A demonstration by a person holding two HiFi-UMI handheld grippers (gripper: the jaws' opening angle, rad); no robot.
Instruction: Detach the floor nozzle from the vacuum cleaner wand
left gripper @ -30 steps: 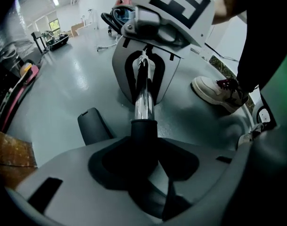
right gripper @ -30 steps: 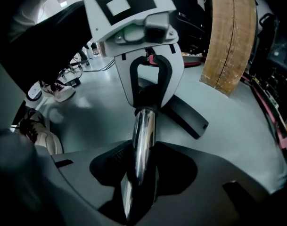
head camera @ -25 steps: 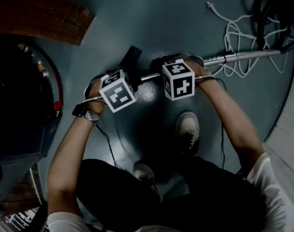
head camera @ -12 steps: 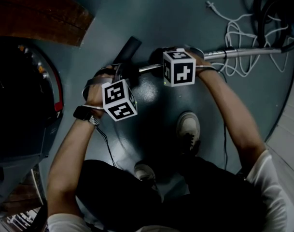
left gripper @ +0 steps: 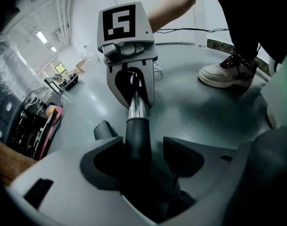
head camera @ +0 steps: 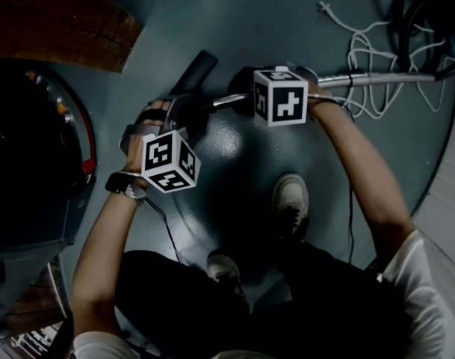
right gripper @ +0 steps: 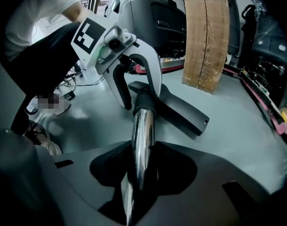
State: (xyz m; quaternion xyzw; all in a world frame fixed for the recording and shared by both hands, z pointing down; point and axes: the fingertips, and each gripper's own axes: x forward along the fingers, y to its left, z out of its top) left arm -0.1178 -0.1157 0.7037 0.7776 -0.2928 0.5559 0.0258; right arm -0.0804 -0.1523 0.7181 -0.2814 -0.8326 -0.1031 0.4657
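On the grey-blue floor (head camera: pixel 234 21): one black floor nozzle (right gripper: pixel 181 108), lying flat, its neck (left gripper: pixel 136 140) still fitted over the chrome wand (right gripper: pixel 143 135). Left claw (left gripper: pixel 144 155): jaws had just been opening and stood spread either side of the neck, which lay between them with a gap at the right pad. Right claw (right gripper: pixel 143 168): pinched on the wand, near the joint. White cord (head camera: pixel 361 58): looped on the floor by the wand's far end. One shoe (head camera: pixel 291 200): planted below the wand.
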